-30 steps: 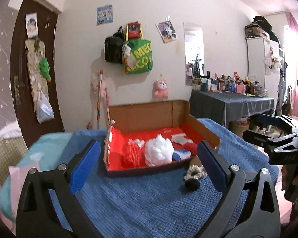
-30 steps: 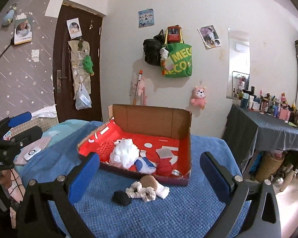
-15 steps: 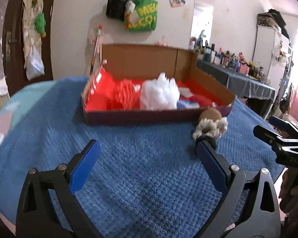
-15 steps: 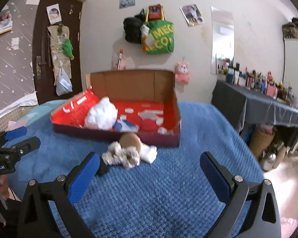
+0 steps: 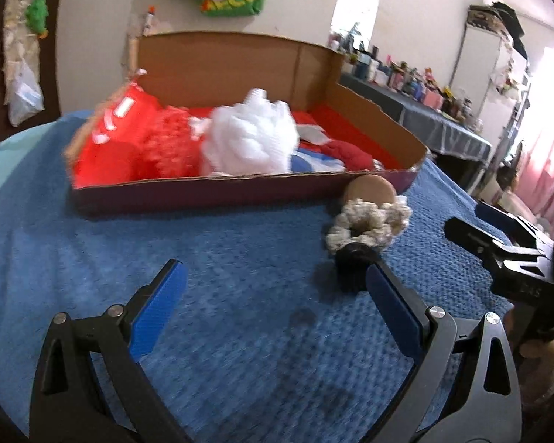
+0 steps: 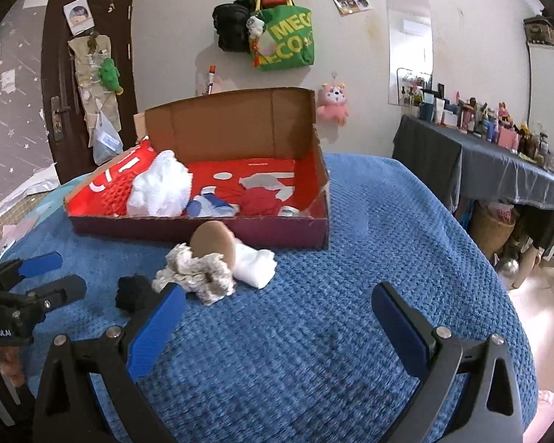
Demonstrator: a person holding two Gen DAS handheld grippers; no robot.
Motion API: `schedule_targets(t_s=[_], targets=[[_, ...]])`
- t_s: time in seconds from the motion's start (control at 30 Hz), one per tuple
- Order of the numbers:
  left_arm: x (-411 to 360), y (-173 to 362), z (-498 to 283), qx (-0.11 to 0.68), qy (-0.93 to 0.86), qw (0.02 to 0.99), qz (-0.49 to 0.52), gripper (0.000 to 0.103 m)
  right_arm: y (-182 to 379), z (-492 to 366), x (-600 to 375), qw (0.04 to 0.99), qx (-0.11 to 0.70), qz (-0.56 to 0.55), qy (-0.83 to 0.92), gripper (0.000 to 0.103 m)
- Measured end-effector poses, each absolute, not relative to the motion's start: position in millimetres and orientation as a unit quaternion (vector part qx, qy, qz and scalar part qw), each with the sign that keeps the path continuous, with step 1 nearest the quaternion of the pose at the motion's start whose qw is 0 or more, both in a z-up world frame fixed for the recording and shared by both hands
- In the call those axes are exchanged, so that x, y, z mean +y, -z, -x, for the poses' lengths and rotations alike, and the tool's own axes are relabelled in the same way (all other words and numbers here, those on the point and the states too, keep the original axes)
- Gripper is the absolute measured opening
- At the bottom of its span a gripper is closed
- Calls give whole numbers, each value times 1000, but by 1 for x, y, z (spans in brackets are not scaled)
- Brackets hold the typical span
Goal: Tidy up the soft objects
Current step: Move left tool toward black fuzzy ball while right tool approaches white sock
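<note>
The black scrunchie (image 5: 352, 269) lies on the blue blanket (image 5: 218, 295), outside the cardboard box (image 5: 210, 190), just ahead of the left gripper (image 5: 273, 288) and touching its right pad; the beige scrunchie (image 6: 197, 273) sits beyond. The left gripper is nearer. Both it and the right gripper (image 6: 277, 313) have jaws wide open, holding nothing.

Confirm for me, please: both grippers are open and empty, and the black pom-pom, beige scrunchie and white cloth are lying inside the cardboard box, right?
Not quite. Both the left gripper and right gripper are open and empty, but the black pom-pom, beige scrunchie and white cloth lie outside the cardboard box, on the blue blanket in front of it. The right wrist view shows this most clearly.
</note>
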State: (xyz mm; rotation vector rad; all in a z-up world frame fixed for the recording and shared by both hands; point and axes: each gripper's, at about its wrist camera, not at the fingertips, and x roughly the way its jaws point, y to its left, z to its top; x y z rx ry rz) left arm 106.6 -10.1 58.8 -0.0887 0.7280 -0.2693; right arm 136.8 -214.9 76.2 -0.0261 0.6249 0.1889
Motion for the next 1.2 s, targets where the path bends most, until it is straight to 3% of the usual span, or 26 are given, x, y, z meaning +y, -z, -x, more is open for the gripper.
schedule_targets(t_s=[0.4,0.77,0.9,1.2], targets=[[-62,-37,-143,420,151,894,-37,99,-78,-164,-241,939,331,-19,-93,103],[28,-64,-133,357,33,932,-58,99,-65,-211,-203,909,400,43,-112,103],[41,-62,-134,365,42,929,-34,99,-69,-209,-178,882,410,-4,-233,103],[40,-58,-140,368,82,926,-11,99,-89,-191,-187,919,356,37,-166,103]])
